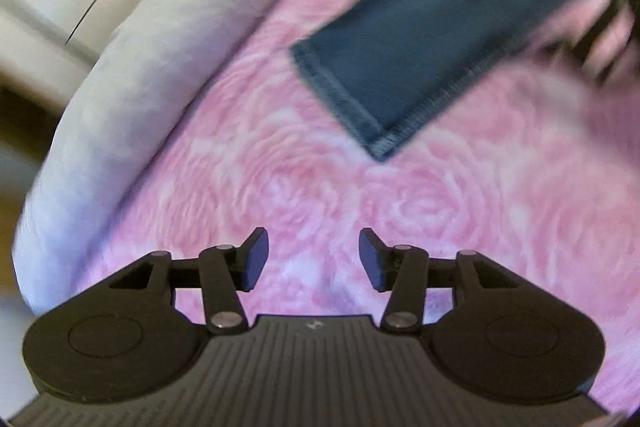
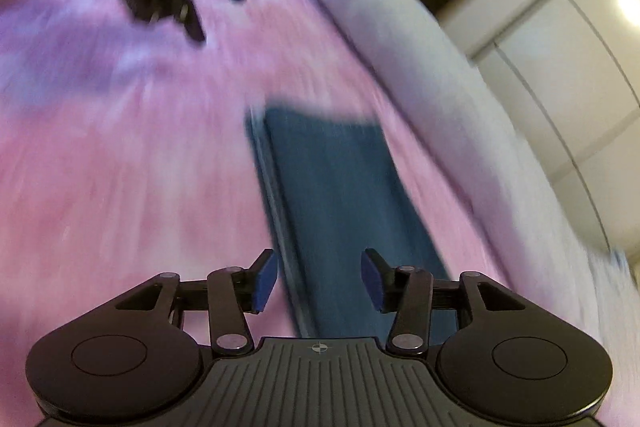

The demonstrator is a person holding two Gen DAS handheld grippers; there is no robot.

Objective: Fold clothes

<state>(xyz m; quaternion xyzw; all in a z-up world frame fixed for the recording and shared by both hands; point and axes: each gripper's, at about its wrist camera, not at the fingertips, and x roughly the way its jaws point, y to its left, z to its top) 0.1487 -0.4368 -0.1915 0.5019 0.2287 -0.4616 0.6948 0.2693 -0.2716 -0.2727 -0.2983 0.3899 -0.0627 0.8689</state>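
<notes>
Both tongs, left tongs [image 1: 314,259] and right tongs [image 2: 319,279], stand wide and empty over the pink bed cover [image 1: 280,187]. The blue jeans [image 2: 340,195] lie as a narrow strip; any grip should take all layers at the hem.

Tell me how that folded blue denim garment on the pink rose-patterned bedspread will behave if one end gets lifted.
The folded blue denim garment will probably drape rather than hold its shape, since it lies flat in soft layers. Its thick stitched hem suggests some weight. On the pink rose-patterned bedspread, it likely drags instead of sliding.
</notes>
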